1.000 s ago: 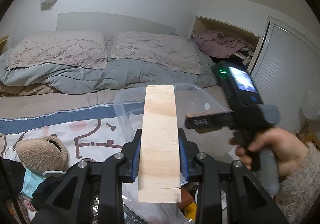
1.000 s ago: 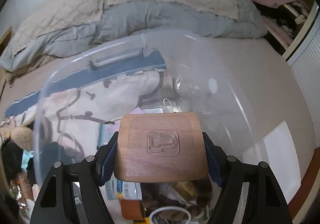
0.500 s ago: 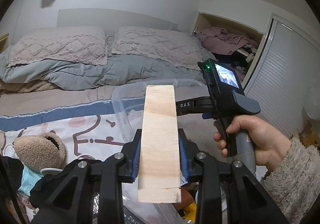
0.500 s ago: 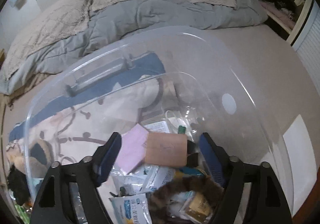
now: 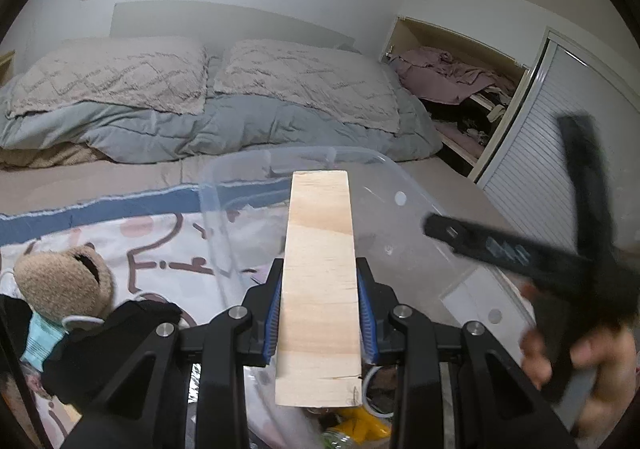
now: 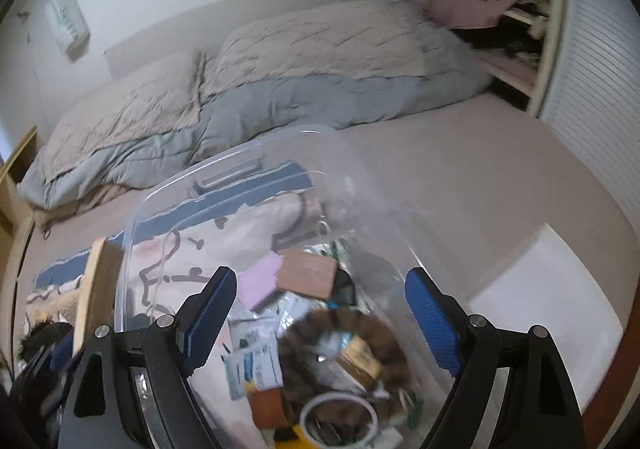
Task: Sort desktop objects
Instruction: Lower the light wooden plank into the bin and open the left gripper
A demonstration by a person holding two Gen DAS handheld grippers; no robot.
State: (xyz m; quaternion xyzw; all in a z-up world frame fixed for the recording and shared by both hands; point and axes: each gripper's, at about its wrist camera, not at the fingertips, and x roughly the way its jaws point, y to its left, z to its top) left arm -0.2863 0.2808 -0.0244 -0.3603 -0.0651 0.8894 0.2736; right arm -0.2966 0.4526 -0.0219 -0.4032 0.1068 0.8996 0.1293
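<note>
The pale wooden block [image 5: 320, 289] is clamped between the blue pads of the left gripper [image 5: 319, 315], held over the near-left edge of the clear plastic bin [image 5: 404, 185] on the bed [image 5: 448, 185]. The brown wooden coaster [image 6: 307, 273], gripped a second ago, now lies in the bin beside a pink pad [image 6: 260, 285]. The right gripper [image 6: 320, 313] stands open and empty above the bin, its jaws having just widened. Bare bed lies to the bin's right.

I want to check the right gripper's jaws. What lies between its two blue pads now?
Nothing is gripped by the right gripper. In the right wrist view, the gap shows only the clear bin below, with the brown wooden block lying inside.
</note>
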